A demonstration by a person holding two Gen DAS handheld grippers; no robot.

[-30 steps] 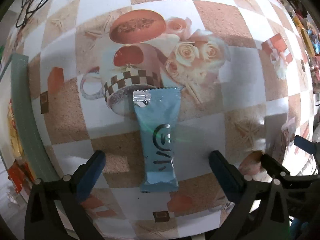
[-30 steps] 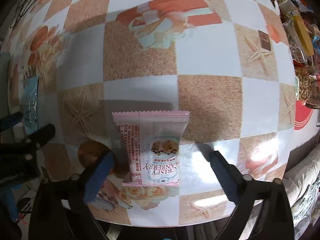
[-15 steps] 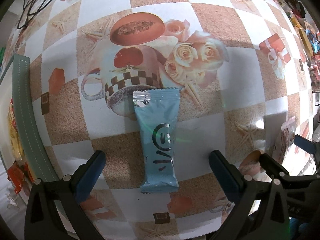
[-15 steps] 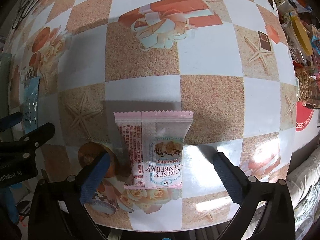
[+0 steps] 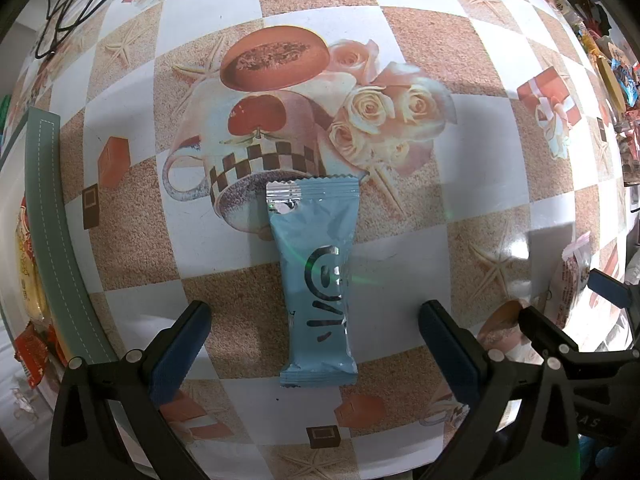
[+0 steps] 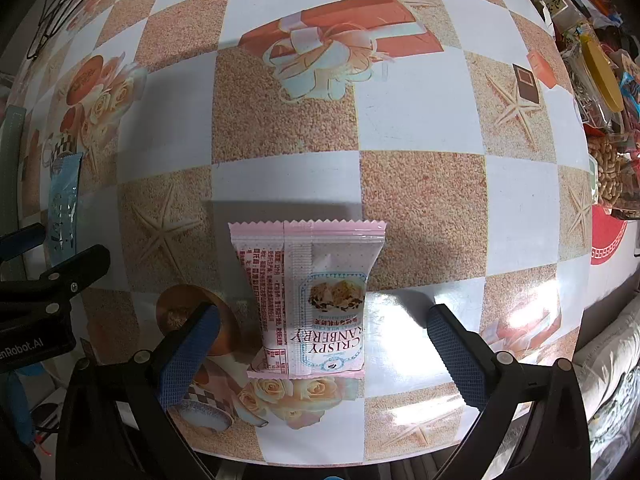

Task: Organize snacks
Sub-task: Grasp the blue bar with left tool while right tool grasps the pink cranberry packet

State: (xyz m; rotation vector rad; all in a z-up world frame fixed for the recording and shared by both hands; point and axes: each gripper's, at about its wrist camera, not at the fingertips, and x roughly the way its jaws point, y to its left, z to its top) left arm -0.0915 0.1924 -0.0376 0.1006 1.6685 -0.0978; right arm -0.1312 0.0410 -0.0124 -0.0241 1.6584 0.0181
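A light blue snack packet (image 5: 318,280) lies flat on the checked tablecloth, lengthwise between the fingers of my left gripper (image 5: 316,344), which is open and empty above it. A pink cranberry crisp packet (image 6: 310,300) lies flat between the fingers of my right gripper (image 6: 320,344), also open and empty. The blue packet also shows at the left edge of the right wrist view (image 6: 64,200). The pink packet and the right gripper's fingers (image 5: 544,332) show at the right edge of the left wrist view.
A grey-green tray rim (image 5: 48,232) runs along the table's left side, with yellow and red snack packs (image 5: 28,280) beyond it. Jars, nuts and assorted snack packs (image 6: 604,128) crowd the right edge. Black cables (image 5: 68,4) lie at the far left.
Both grippers have drawn back slightly from the table; the packets have not moved and both grippers stay open.
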